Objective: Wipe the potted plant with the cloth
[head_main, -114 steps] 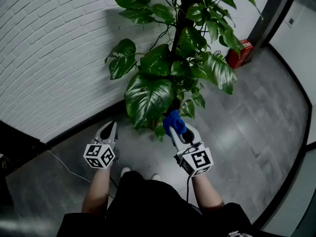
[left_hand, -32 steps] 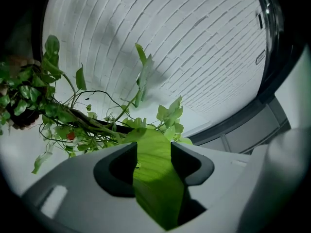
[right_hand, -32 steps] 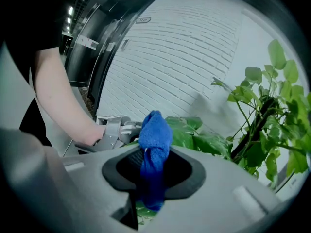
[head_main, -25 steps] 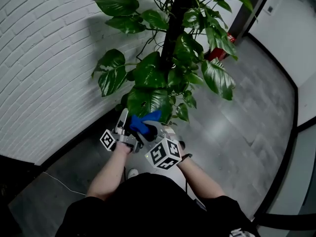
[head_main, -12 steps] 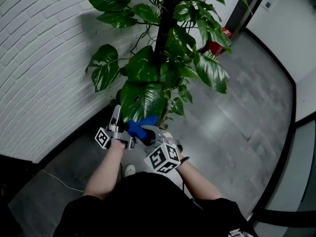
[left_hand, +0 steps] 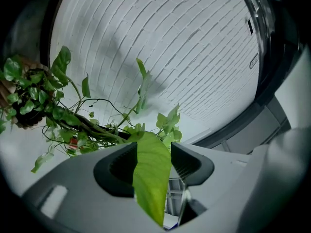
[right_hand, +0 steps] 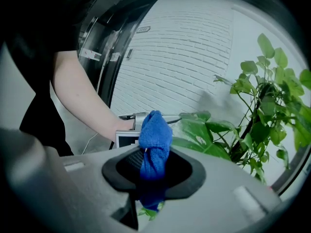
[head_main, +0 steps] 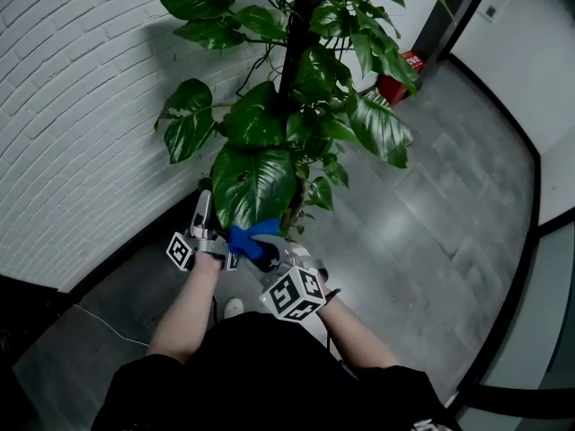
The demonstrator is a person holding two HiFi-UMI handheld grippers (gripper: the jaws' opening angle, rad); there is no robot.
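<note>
The potted plant (head_main: 296, 106) has broad green leaves round a dark pole. Its biggest low leaf (head_main: 252, 182) hangs toward me. My left gripper (head_main: 203, 203) stands at that leaf's left edge, pointing up. In the left gripper view (left_hand: 153, 155) the leaf (left_hand: 150, 178) runs between its wide-set jaws, which do not pinch it. My right gripper (head_main: 262, 251) is shut on a bunched blue cloth (head_main: 247, 238), which sits at the leaf's tip close beside the left gripper. The right gripper view (right_hand: 154, 166) shows the cloth (right_hand: 155, 140) in the jaws and the left gripper (right_hand: 146, 116) behind it.
A white brick wall (head_main: 81, 106) stands just left of the plant. A red object (head_main: 395, 83) sits on the grey floor behind the plant. A thin cable (head_main: 90, 317) lies on the floor at lower left. A dark frame (head_main: 530, 241) borders the right.
Several seconds ago the grippers hung apart below the plant; now both are at the big leaf. Over the last second the right gripper and cloth shifted slightly left and down along the leaf tip.
</note>
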